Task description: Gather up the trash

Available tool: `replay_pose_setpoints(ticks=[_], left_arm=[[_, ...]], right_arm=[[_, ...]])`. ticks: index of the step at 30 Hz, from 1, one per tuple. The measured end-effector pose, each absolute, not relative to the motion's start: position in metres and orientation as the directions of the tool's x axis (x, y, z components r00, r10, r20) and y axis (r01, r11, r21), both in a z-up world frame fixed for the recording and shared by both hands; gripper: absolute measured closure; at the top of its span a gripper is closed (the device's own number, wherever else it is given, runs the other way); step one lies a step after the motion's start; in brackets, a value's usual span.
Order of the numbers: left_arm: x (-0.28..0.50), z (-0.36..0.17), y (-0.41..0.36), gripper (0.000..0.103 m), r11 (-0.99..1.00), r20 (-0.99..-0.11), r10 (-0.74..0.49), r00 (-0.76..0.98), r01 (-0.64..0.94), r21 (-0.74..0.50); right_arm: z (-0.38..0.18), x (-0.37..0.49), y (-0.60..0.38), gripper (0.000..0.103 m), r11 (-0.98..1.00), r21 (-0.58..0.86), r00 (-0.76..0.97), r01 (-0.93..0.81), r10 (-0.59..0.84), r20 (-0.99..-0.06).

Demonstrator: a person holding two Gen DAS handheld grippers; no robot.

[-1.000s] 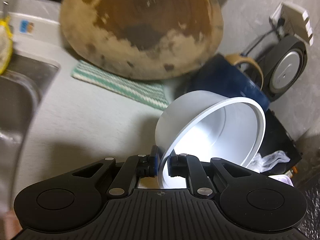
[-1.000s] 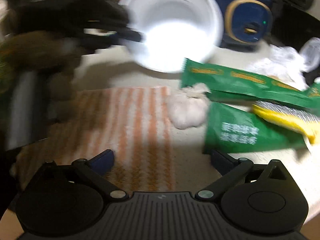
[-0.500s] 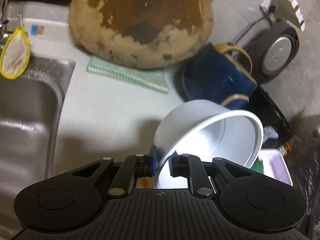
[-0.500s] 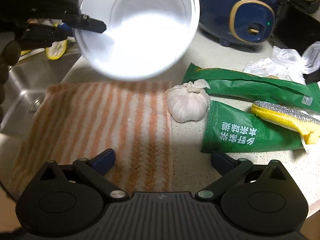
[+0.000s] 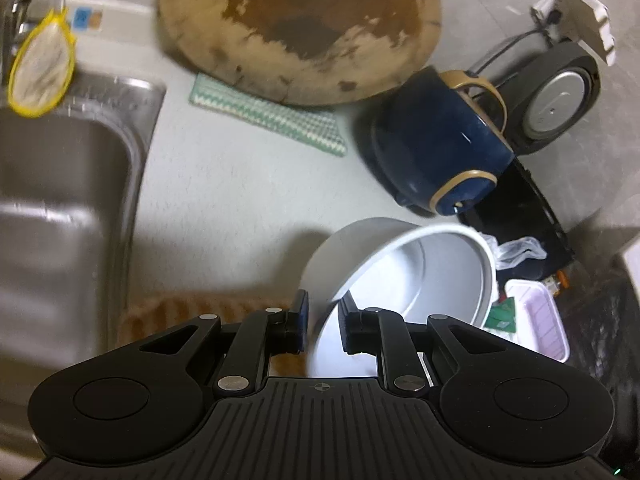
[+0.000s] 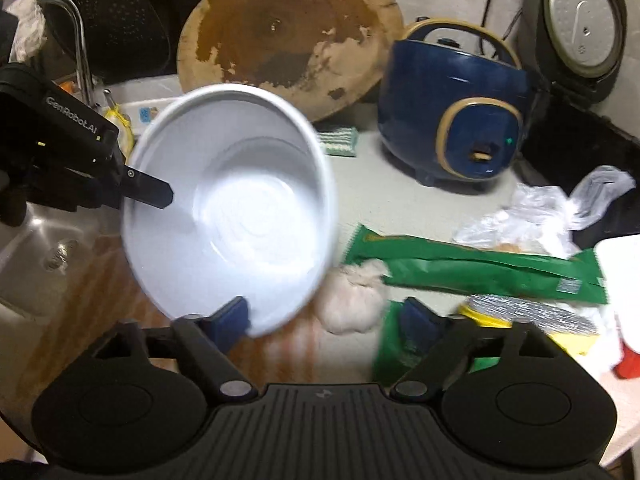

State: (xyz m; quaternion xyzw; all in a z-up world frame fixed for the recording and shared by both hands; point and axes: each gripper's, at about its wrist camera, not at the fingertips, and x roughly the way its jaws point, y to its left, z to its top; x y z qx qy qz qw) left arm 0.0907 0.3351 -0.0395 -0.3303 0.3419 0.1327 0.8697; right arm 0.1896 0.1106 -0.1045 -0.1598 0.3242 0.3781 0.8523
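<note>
Holding a white round plastic bowl (image 5: 416, 280) by its rim, my left tongs (image 5: 323, 326) have the thin wall between the two pads, and the jaws are opening; a narrow gap shows on each side of the rim, so I cannot tell whether the pads touch it. The bowl hangs tilted above the pale grey surface (image 5: 240, 192), its empty mouth facing my right tongs (image 6: 326, 318).

My right tongs are closing with nothing between the pads, though the left pad (image 6: 230, 318) sits right against the bowl's lower edge. Just beyond them on the surface lie a whole garlic bulb (image 6: 352, 300), two green foil packets (image 6: 480, 268), a yellow scouring sponge (image 6: 532, 316) and crumpled clear plastic wrap (image 6: 532, 216). An orange-striped cloth (image 6: 100, 292) lies under the bowl.

Further back stand a dark blue rice cooker (image 6: 452, 120) and a round worn wooden board (image 6: 288, 36) leaning upright. A steel sink (image 5: 60, 200) is at the left.
</note>
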Motion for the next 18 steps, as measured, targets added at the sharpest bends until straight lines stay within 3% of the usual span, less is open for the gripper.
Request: replay_pose_setpoints(ticks=[1,3,6,7,12,18], left_arm=[[0.091,-0.042,0.335,0.084,0.758,-0.698,0.022,0.716,-0.468,-0.456],[0.093,-0.049,0.336,0.084,0.764,-0.726,0.031,0.687,-0.485,-0.426],[0.095,-0.058,0.335,0.084,0.774,-0.741,-0.007,0.671,-0.466,-0.429],[0.093,-0.056,0.335,0.079,0.777,-0.738,-0.007,0.675,-0.461,-0.429],[0.076,-0.035,0.340,0.079,0.781,-0.687,0.023,0.726,-0.442,-0.441],[0.065,-0.036,0.353,0.079,0.741,-0.708,0.039,0.706,-0.496,-0.454]], right_arm=[[-0.106,0.192,0.116,0.043,0.650,0.011,0.467,-0.760,0.558,-0.686],[-0.107,0.195,0.121,0.067,0.645,0.058,0.432,-0.762,0.574,-0.696],[-0.108,0.201,0.127,0.082,0.653,0.114,0.399,-0.748,0.581,-0.709],[-0.105,0.202,0.128,0.082,0.656,0.141,0.386,-0.742,0.589,-0.710],[-0.081,0.201,0.138,0.082,0.636,0.153,0.392,-0.757,0.628,-0.673],[-0.082,0.195,0.154,0.079,0.595,0.157,0.329,-0.789,0.623,-0.709]])
